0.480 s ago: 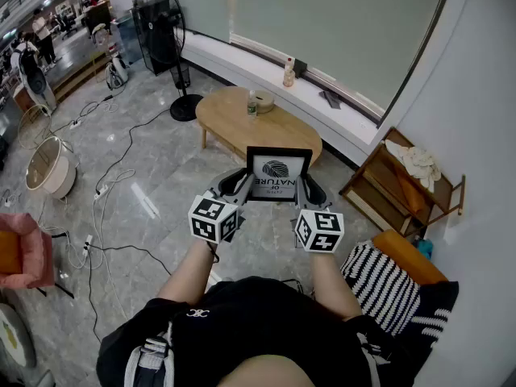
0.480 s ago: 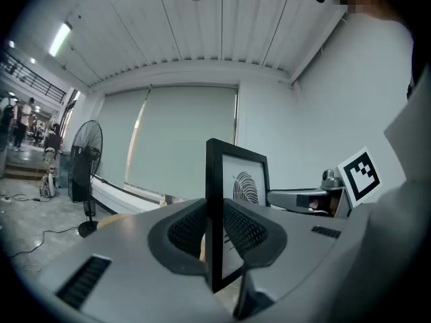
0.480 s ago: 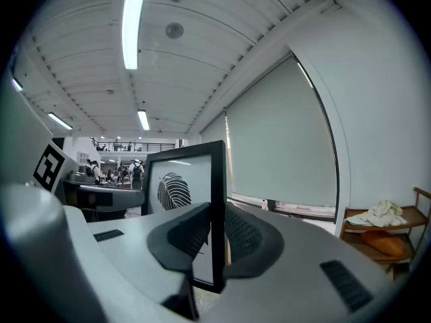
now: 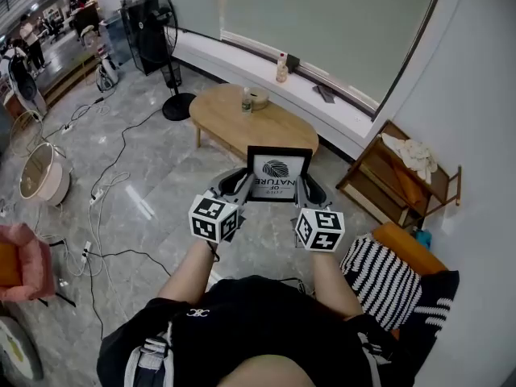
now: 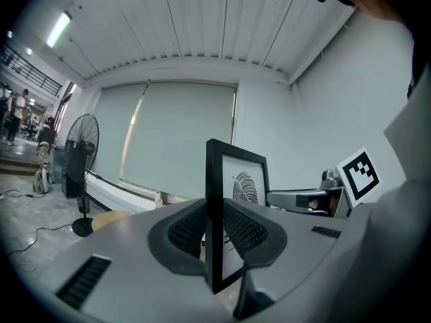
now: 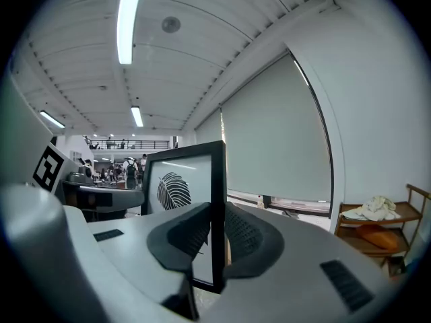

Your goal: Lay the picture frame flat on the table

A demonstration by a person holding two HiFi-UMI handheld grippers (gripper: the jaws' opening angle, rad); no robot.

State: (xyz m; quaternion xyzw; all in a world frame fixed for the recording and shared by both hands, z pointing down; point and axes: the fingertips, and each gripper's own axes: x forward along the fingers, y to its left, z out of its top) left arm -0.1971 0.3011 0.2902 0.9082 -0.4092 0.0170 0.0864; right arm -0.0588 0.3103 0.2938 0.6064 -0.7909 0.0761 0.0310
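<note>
A black picture frame (image 4: pixel 278 173) with a leaf print hangs upright in the air between both grippers, well short of the oval wooden table (image 4: pixel 230 119). My left gripper (image 4: pixel 241 185) is shut on the frame's left edge (image 5: pixel 215 207). My right gripper (image 4: pixel 305 188) is shut on its right edge (image 6: pixel 217 207). In the left gripper view the print (image 5: pixel 245 187) faces right; in the right gripper view the print (image 6: pixel 174 190) faces left.
A small bottle (image 4: pixel 246 101) and a bowl (image 4: pixel 260 97) stand at the table's far side. A black standing fan (image 4: pixel 149 18) is to its left, a wooden shelf (image 4: pixel 399 176) to the right. Cables (image 4: pixel 105 192) trail over the marble floor. A striped cushion (image 4: pixel 379 276) lies at my right.
The room has shifted slightly in the head view as I move; the frame stays gripped the same way in both grippers.
</note>
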